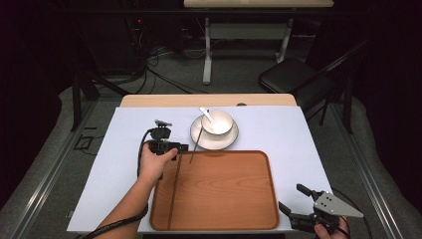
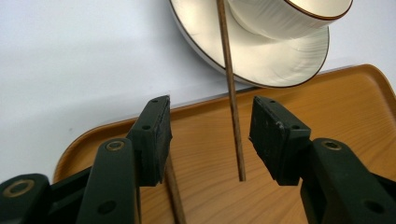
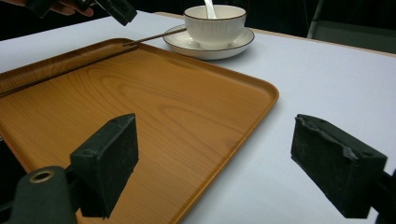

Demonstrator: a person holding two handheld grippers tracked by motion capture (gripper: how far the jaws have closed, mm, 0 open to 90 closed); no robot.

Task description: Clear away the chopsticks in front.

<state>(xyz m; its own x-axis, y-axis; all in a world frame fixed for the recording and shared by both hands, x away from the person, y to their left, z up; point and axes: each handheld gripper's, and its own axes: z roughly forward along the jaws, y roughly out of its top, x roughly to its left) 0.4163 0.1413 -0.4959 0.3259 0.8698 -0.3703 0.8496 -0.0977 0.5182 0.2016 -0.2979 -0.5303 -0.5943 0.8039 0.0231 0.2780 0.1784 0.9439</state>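
A wooden tray [image 1: 224, 189] lies at the table's front middle. Behind it a white bowl [image 1: 217, 122] with a white spoon [image 1: 205, 113] stands on a saucer [image 1: 226, 144]. One chopstick [image 1: 196, 142] leans from the saucer rim down into the tray; a second chopstick [image 1: 174, 189] lies along the tray's left side. My left gripper [image 1: 180, 148] hovers at the tray's back-left corner. It is open, and the leaning chopstick [image 2: 233, 116] runs between its jaws, untouched. My right gripper [image 1: 290, 196] is open near the tray's front-right corner [image 3: 163, 93], holding nothing.
A pale sheet [image 1: 124, 189] covers the tabletop, with bare room left and right of the tray. Beyond the table are a black chair [image 1: 288, 77], a second table's legs [image 1: 206, 50] and cables on the floor.
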